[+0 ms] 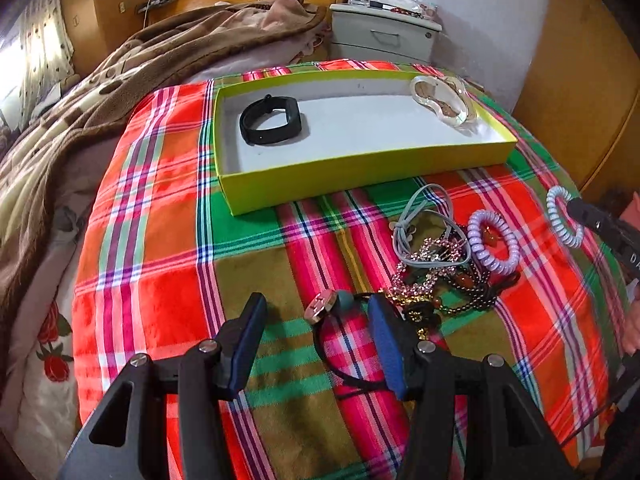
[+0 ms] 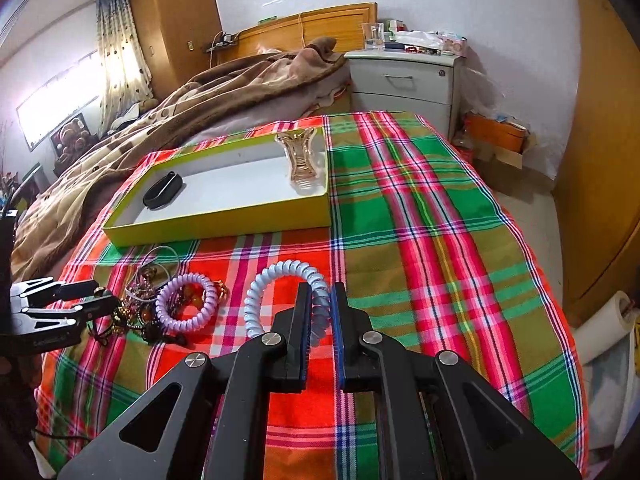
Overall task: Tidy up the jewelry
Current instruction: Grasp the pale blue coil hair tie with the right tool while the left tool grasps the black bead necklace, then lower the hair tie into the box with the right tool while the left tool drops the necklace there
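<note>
My left gripper (image 1: 318, 304) stands open over the plaid cloth, low beside a tangled jewellery pile (image 1: 432, 272). A black cord bracelet with a round metal charm (image 1: 320, 309) lies between its fingers, untouched by the pads. My right gripper (image 2: 320, 292) is shut on a light blue spiral hair tie (image 2: 276, 276), which is lifted off the cloth. A purple spiral hair tie (image 2: 188, 300) lies by the pile. Behind stands a yellow-green box (image 1: 360, 168) holding a black wristband (image 1: 272, 120) and a clear hair claw (image 1: 444, 100).
The plaid cloth (image 2: 420, 220) covers the bed's foot and falls away at the right edge. A brown blanket (image 1: 120, 92) is heaped to the left. A grey nightstand (image 2: 404, 80) stands behind. The left gripper (image 2: 100, 296) shows at the right wrist view's left edge.
</note>
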{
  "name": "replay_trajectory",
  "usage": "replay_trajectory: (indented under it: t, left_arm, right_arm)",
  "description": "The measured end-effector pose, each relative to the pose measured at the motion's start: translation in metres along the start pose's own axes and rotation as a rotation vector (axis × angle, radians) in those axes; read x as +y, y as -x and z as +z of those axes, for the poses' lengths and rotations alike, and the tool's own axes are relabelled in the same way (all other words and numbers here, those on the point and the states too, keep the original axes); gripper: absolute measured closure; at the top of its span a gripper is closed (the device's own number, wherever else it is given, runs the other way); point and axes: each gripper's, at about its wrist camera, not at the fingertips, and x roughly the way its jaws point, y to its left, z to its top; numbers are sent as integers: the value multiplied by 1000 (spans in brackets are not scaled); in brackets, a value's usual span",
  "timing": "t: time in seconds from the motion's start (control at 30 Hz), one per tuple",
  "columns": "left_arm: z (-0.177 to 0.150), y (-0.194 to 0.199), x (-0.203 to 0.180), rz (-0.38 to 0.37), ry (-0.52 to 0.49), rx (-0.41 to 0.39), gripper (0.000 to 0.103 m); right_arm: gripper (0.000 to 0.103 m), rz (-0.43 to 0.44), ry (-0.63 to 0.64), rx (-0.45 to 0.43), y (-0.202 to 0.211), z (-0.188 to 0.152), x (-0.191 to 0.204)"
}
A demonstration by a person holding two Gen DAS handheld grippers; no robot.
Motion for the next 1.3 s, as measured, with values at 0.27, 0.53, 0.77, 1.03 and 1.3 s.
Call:
replay_trajectory:
  t: [0.27, 0.53, 0.77, 1.03, 1.3]
  left_arm:
    - [2, 0, 0, 9, -21, -12, 66]
    - [1, 2, 1, 1, -10, -18, 83]
    - [-1, 6, 6, -24, 25, -27, 83]
    - [1, 22, 12, -45, 52, -68, 83]
    - [7, 39, 18, -59, 77, -111, 83]
  right_arm:
    - [93, 1, 2, 1, -1, 3, 3]
    - [93, 1, 3, 1, -2, 3, 5]
    - [93, 2, 3, -2, -2, 3, 9]
    - [93, 5, 9, -22, 5, 7, 15]
    - [93, 14, 16, -47, 12, 15, 21]
